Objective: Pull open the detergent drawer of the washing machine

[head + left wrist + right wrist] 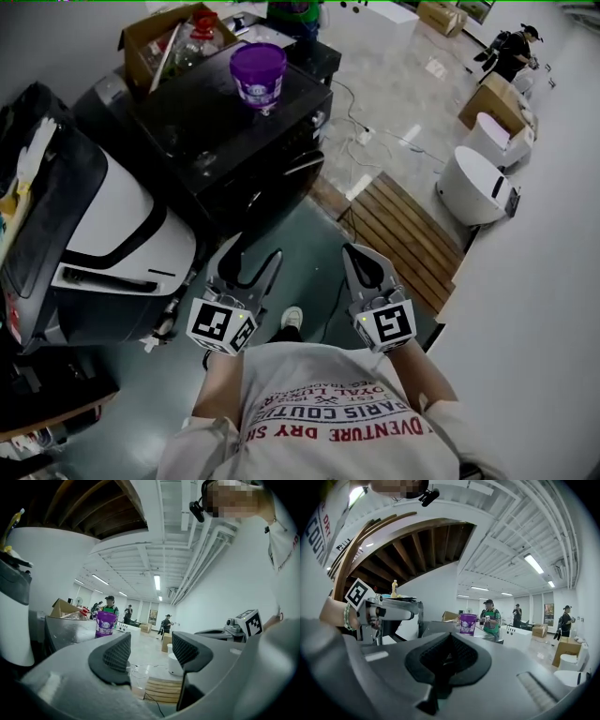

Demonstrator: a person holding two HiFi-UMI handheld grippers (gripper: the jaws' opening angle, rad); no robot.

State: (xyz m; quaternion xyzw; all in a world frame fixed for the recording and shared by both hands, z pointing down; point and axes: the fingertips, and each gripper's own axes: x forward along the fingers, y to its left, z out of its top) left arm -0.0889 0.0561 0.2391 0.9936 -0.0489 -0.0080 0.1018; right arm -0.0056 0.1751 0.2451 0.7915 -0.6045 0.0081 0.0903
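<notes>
Head view: the boxy black washing machine [225, 122] stands ahead. I cannot make out its detergent drawer, which is probably on the machine's upper front. A purple plastic bucket [258, 73] sits on the machine's top. A slatted wooden pallet [403, 234] lies on the floor to its right. The left claw [255, 262] and the right claw [361, 262] hang well short of the machine, with open floor between.

Left gripper view: the jaws are apart and empty.

Right gripper view: the jaws are together on nothing.

The drawer is likely rigid, light plastic, best hooked under its front lip and drawn straight out.

Bare test hall with washing machine [202, 122] and cardboard boxes [489, 101]
</notes>
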